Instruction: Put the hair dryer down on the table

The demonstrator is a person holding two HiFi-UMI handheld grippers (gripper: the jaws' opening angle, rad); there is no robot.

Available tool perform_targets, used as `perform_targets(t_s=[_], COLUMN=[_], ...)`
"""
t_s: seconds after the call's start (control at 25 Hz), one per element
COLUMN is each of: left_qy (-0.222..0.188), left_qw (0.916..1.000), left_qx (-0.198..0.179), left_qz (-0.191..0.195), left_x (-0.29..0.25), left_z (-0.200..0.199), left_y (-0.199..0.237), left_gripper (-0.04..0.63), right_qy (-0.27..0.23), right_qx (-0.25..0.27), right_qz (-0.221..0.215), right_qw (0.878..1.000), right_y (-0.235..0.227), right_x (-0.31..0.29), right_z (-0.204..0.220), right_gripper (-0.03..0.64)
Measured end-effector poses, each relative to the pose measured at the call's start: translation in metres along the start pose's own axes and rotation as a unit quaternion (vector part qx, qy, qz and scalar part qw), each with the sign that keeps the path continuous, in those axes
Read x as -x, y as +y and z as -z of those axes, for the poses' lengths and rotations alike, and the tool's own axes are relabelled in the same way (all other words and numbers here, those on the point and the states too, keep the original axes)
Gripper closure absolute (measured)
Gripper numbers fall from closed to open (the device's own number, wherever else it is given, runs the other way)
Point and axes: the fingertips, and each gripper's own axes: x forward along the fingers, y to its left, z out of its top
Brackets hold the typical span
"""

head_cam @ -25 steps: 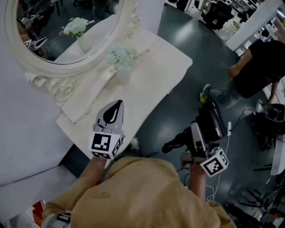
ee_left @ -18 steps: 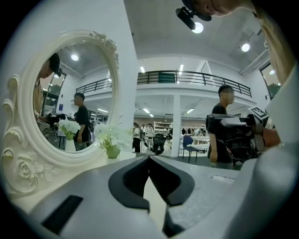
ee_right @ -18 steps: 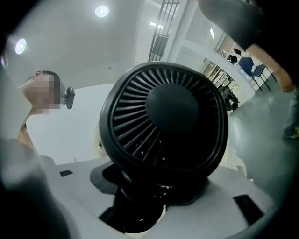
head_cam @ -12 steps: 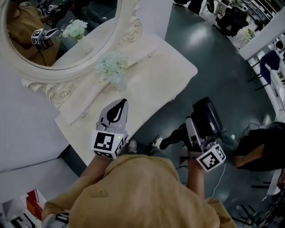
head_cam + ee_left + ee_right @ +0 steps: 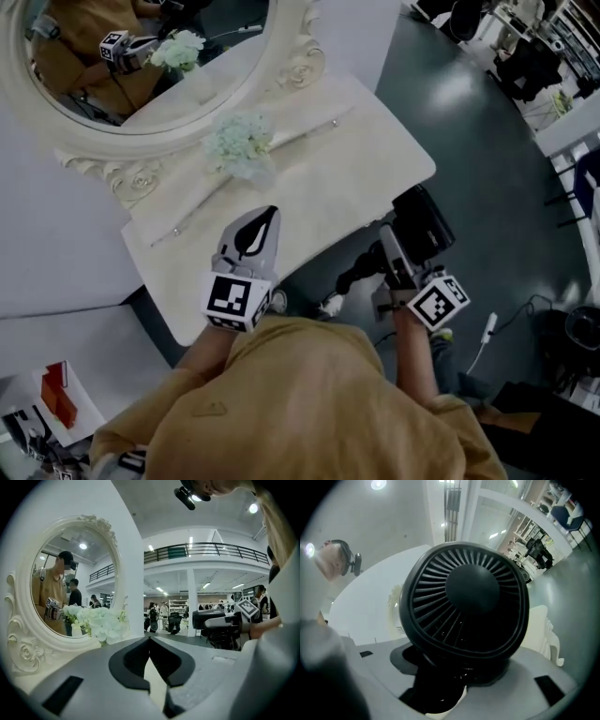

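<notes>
We see a black hair dryer, its rear grille a fan of thin black ribs round a plain black hub. The left tool is pale grey with black inner pads, and the right tool is the same grey. Each carries a marker cube printed with black squares on white. The surface is cream. The mirror frame at the far left matches it, carved with scrolls and roses. The flowers are whitish green. The floor is a glossy dark grey-blue. The top we wear is mustard tan.
</notes>
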Motion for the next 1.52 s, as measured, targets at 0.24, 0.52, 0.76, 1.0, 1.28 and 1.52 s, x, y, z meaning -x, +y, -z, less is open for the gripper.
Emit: perform_targets(t_s=[0.24,0.52,0.76,1.0,1.28,1.52], left_qy=[0.018,0.033,0.032,0.040,0.040,0.041], left_qw=[0.9996,0.9991,0.9989,0.9977,0.9968,0.9962], left_qx=[0.007,0.014,0.013,0.022,0.023,0.025], left_qz=[-0.018,-0.024,-0.033,-0.049,-0.065,-0.073], left_x=[-0.003,-0.007,-0.007,0.001,0.007,0.009], left_z=[0.012,0.021,0.022,0.027,0.028,0.029], left_y=[0.002,0.005,0.012,0.026,0.039,0.046], left_gripper=[0.592,0.592,0.592,0.592,0.592,0.592], right_qy=[0.037,0.067,0.112,0.149,0.177,0.196], right_qx=[-0.014,-0.038,-0.047,-0.018,-0.014,-0.016], right_qz=[0.009,0.018,0.063,0.107,0.117,0.132], right_qw=[0.999,0.997,0.991,0.983,0.977,0.972], right_y=[-0.041,-0.077,-0.116,-0.141,-0.157,-0.173], right_x=[-0.036,-0.074,-0.094,-0.115,-0.135,-0.146], right_z=[0.022,0.043,0.072,0.089,0.107,0.117], right_gripper=[0.371,0.370,0.370,0.368,0.368,0.365])
